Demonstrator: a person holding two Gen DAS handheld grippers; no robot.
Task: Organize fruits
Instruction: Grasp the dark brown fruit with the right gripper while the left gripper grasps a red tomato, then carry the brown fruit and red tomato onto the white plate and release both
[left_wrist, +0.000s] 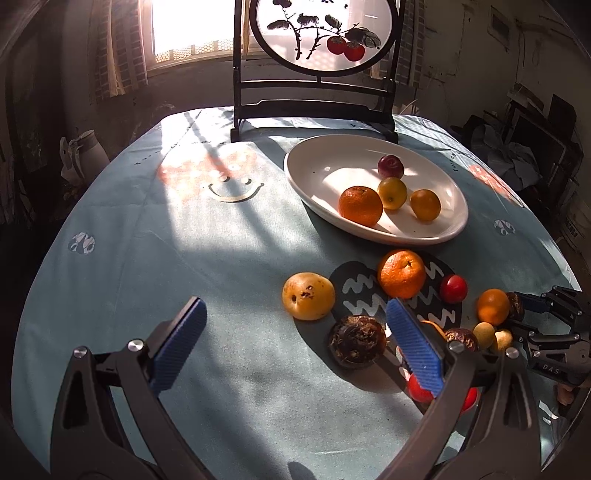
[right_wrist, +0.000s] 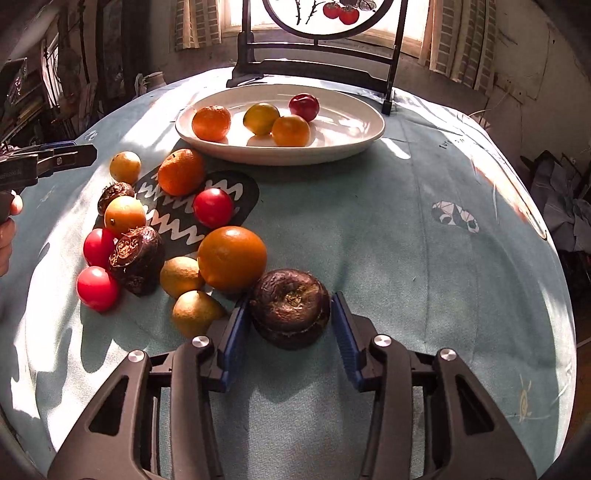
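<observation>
My right gripper (right_wrist: 290, 325) brackets a dark brown water chestnut (right_wrist: 290, 309) that rests on the surface (right_wrist: 424, 277), just in front of the large orange (right_wrist: 232, 252). Its left pad appears to touch the chestnut's side, while a thin gap shows at the right pad, so I cannot confirm a firm clamp. My left gripper (left_wrist: 295, 341) hangs released above bare cloth, holding nothing, with the yellow spotted fruit (left_wrist: 308, 295) and a second water chestnut (left_wrist: 357, 341) beyond its fingers. The white oval plate (right_wrist: 365, 142) at the far side already holds four fruits, including a mandarin (right_wrist: 211, 123) and a dark red plum (right_wrist: 303, 106); about a dozen pieces remain loose on the surface. The step in hand is the pickup of the chestnut. The next move likely calls for full pad contact, then a straight lift clear of the orange before carrying toward the plate.
</observation>
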